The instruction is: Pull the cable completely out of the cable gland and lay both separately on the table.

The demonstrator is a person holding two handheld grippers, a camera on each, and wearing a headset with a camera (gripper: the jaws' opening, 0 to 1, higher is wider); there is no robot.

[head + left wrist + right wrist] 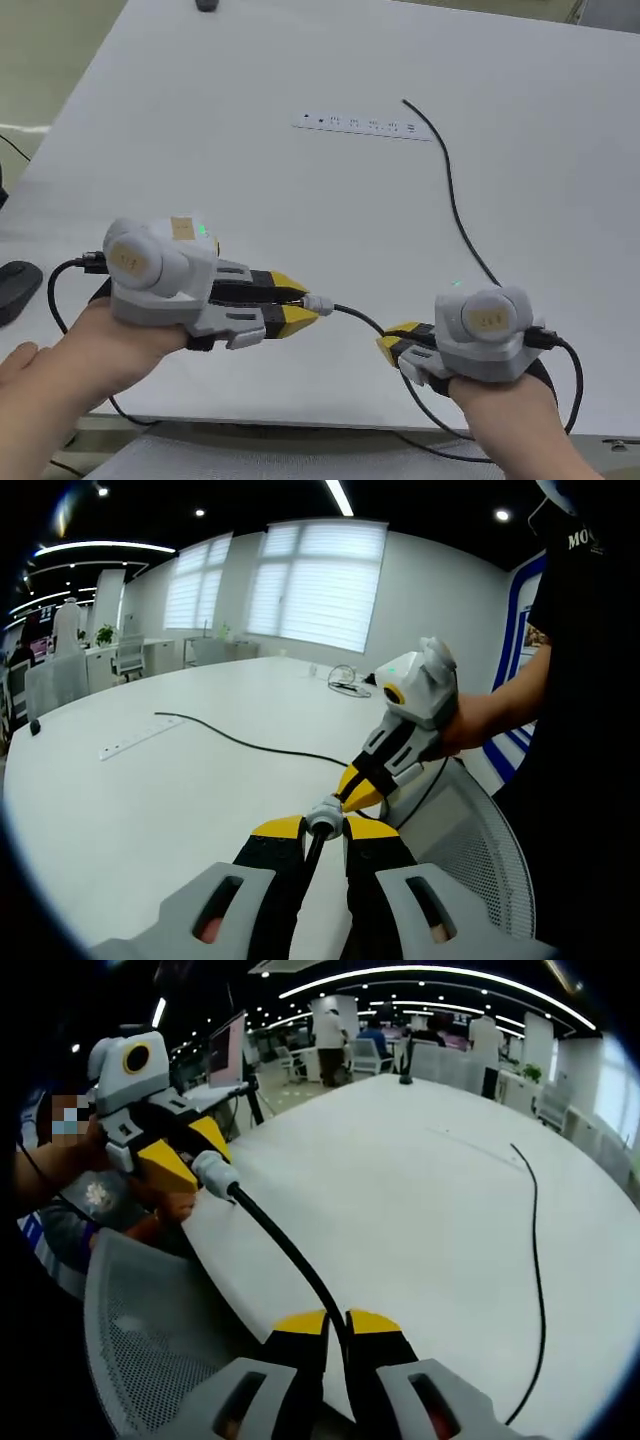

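Note:
A small grey-white cable gland juts from the tips of my left gripper, which is shut on it above the table's near edge. A black cable leaves the gland and runs right to my right gripper, shut on the cable a short way along. In the left gripper view the gland sits between the yellow tips, with the right gripper just beyond. The right gripper view shows the cable rising from my closed tips to the gland.
The cable's long tail snakes across the white table toward a white power strip. A dark mouse-like object lies at the left edge. A mesh chair stands below the near edge. People stand far off.

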